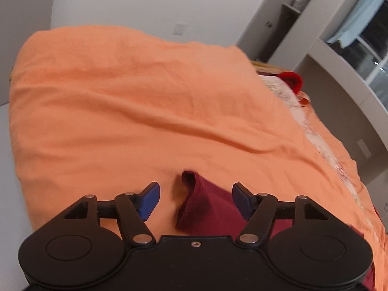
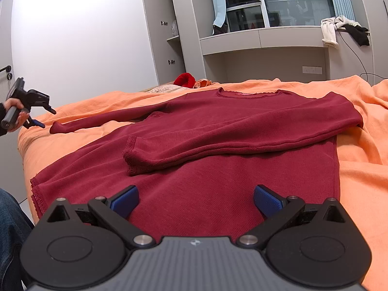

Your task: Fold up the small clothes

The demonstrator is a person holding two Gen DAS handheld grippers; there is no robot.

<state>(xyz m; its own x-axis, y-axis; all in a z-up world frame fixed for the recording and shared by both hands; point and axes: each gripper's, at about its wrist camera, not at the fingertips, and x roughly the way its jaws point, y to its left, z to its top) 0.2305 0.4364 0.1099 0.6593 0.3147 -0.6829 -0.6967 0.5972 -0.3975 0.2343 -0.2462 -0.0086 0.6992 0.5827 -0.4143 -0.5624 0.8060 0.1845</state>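
Observation:
A dark red long-sleeved top (image 2: 218, 169) lies flat on the orange bedsheet (image 2: 363, 181). Its right sleeve (image 2: 242, 140) is folded across the body. Its left sleeve (image 2: 104, 120) stretches out to the left, cuff (image 1: 191, 203) on the sheet. My left gripper (image 1: 195, 200) is open, with the cuff between its blue fingers. It also shows in the right wrist view (image 2: 40, 118), held in a hand near the cuff. My right gripper (image 2: 196, 201) is open and empty above the top's lower body.
A bright red item (image 2: 185, 79) and a pale patterned pillow (image 2: 162, 88) lie at the bed's far end. Grey cabinets (image 2: 165, 29), a window ledge with hanging clothes (image 2: 344, 31) and a cable stand behind. A jeans-clad leg (image 2: 12, 230) is at the bed's left edge.

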